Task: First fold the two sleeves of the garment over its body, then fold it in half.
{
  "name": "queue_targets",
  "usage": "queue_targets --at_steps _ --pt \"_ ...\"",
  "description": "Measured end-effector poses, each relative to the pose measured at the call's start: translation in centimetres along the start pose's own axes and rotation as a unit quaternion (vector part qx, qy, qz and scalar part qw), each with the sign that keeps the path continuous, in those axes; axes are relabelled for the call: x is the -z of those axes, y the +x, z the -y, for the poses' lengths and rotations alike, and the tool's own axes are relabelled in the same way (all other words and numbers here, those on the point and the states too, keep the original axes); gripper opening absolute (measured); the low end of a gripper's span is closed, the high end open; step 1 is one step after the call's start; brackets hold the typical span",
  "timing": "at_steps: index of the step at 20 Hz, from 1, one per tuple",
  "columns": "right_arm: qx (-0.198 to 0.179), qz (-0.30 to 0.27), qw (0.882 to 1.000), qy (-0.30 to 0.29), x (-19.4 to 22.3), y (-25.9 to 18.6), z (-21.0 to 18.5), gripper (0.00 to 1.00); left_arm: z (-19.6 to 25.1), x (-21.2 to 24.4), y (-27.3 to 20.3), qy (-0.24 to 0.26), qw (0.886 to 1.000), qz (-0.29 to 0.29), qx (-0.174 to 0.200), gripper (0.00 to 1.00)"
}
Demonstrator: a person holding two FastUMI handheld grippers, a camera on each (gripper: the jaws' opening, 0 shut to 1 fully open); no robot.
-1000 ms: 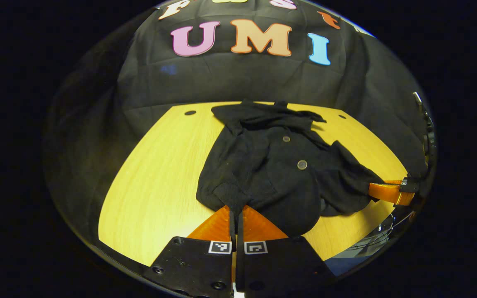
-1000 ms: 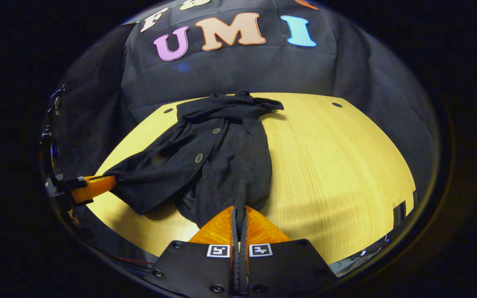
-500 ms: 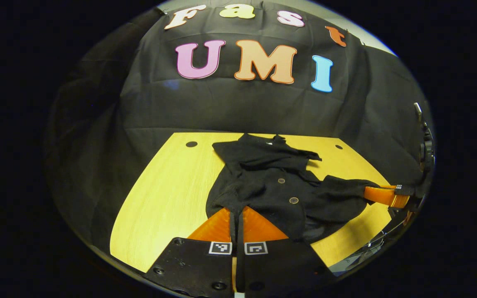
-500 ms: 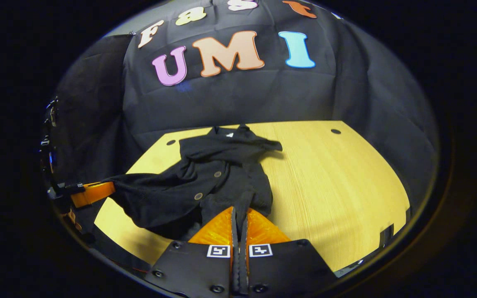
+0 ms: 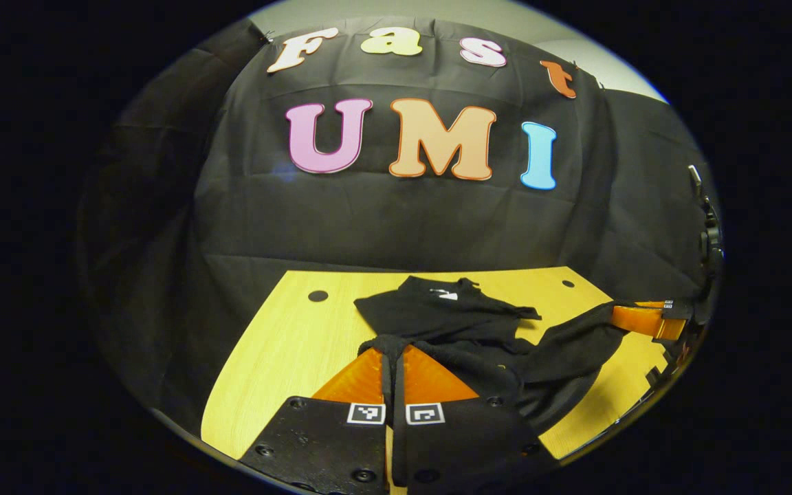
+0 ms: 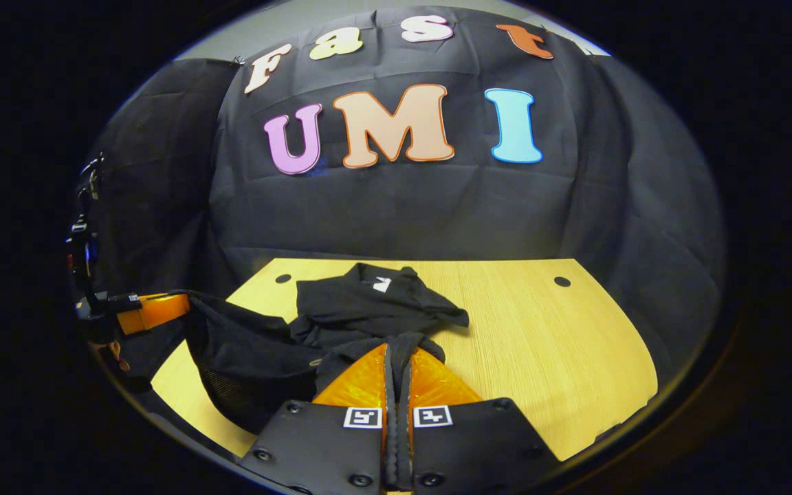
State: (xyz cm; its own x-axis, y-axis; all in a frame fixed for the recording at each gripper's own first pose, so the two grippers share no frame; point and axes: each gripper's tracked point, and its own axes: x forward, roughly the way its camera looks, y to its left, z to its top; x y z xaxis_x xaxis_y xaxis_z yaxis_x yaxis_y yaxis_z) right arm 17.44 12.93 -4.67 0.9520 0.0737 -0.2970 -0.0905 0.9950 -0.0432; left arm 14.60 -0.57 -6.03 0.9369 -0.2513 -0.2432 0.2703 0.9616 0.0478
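While both grippers carry the hem end raised off the surface (image 5: 279, 344), the garment (image 5: 447, 313) reads as mid-way through its half-fold: sleeves appear already laid over the body, though dark cloth makes that hard to confirm.

Item 1, garment. Black, buttoned. Collar end lies flat on the surface ahead of both grippers, neck label up. Near end is lifted and sags as a pouch between the two grippers. Held this way, in my judgement, so the hem can travel forward over the collar end and drop square.

Item 2, left gripper (image 5: 393, 352). Fingers together, clamped on a hem corner; cloth bunches over the tips. In the right gripper view it sits far to that gripper's left (image 6: 162, 309), cloth stretched from it.

Item 3, right gripper (image 6: 396, 347). Fingers together, pinching the other hem corner; cloth drapes over the tips. In the left gripper view it stands off to the right (image 5: 633, 320), cloth taut to it.

Item 4, surface. Pale wood, bare to the right gripper's right.

Remaining, as judged: carry hem forward, lay it on the collar end, release.
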Motion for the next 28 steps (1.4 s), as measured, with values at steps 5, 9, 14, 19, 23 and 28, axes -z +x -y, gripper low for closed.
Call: queue_targets --at_steps 5,9,14,19,23,28 --pt "-0.009 0.019 1.0 0.008 -4.1 3.8 1.5 0.02 -0.8 -3.4 4.3 -0.004 1.0 0.025 -0.009 0.0" --pt "-0.013 0.028 1.0 0.002 -7.6 7.9 3.4 0.02 -1.8 -6.1 8.6 -0.012 0.998 0.045 -0.03 0.0" --pt "-0.017 0.03 0.999 -0.002 -10.8 14.7 5.3 0.02 -2.3 -7.1 15.1 -0.017 0.998 0.039 -0.041 0.0" --pt "-0.019 0.016 1.0 0.005 -11.4 22.8 7.2 0.02 -2.8 -6.5 22.2 0.0 0.998 0.019 -0.054 0.0" --pt "-0.013 -0.007 1.0 0.015 -10.2 27.9 8.5 0.02 -2.9 -5.0 26.5 -0.009 0.998 0.0 -0.065 0.0" --pt "-0.01 -0.041 0.998 0.039 -7.7 32.5 9.6 0.02 -3.1 -2.5 30.6 0.004 0.997 -0.023 -0.078 0.0"
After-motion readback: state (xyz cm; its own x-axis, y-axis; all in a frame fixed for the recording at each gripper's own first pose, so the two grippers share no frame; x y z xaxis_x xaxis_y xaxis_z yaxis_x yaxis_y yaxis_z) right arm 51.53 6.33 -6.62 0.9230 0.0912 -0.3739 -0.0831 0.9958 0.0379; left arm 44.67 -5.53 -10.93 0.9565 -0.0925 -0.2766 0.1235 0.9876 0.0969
